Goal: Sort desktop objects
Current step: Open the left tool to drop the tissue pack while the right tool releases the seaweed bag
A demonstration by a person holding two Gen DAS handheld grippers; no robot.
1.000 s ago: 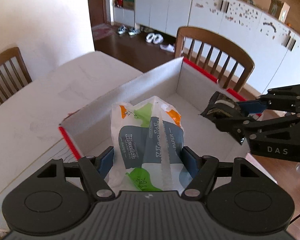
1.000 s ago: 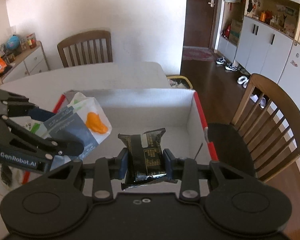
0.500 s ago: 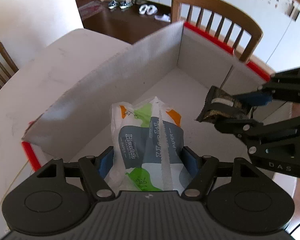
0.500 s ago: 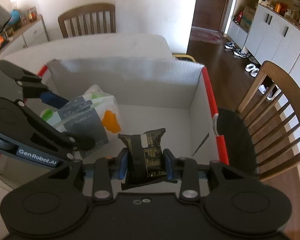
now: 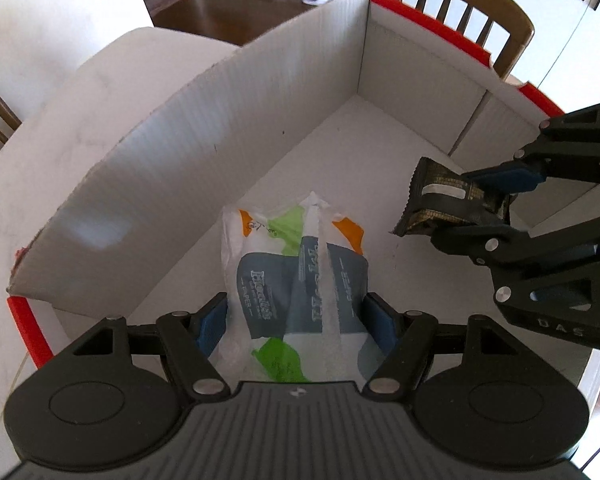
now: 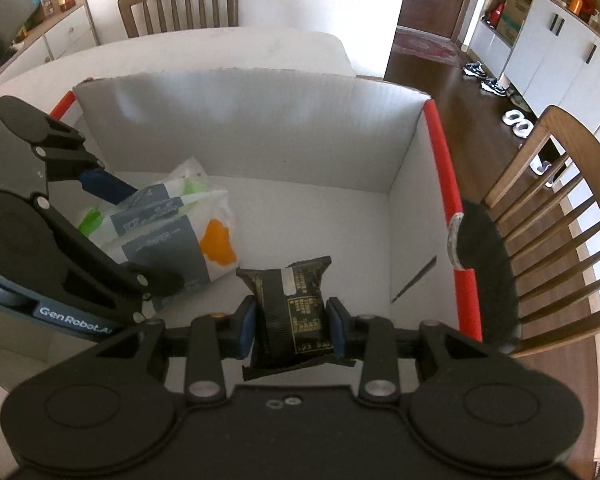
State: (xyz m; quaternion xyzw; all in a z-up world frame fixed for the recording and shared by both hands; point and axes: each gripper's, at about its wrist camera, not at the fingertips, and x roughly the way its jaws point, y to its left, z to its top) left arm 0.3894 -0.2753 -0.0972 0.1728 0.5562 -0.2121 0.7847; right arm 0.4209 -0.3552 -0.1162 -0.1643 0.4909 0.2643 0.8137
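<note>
Inside the white box (image 5: 204,128) both loads hang above its floor: the left gripper (image 5: 296,320) has its fingers pinching the tissue pack (image 5: 296,264), and the right gripper (image 6: 290,322) has its fingers clamped on the black snack packet (image 6: 290,300). The likeliest trouble is the two grippers knocking together, since they sit close side by side in the box. Its red-edged wall (image 6: 446,184) crowds the right gripper; more open floor lies toward the box's far corner.
</note>
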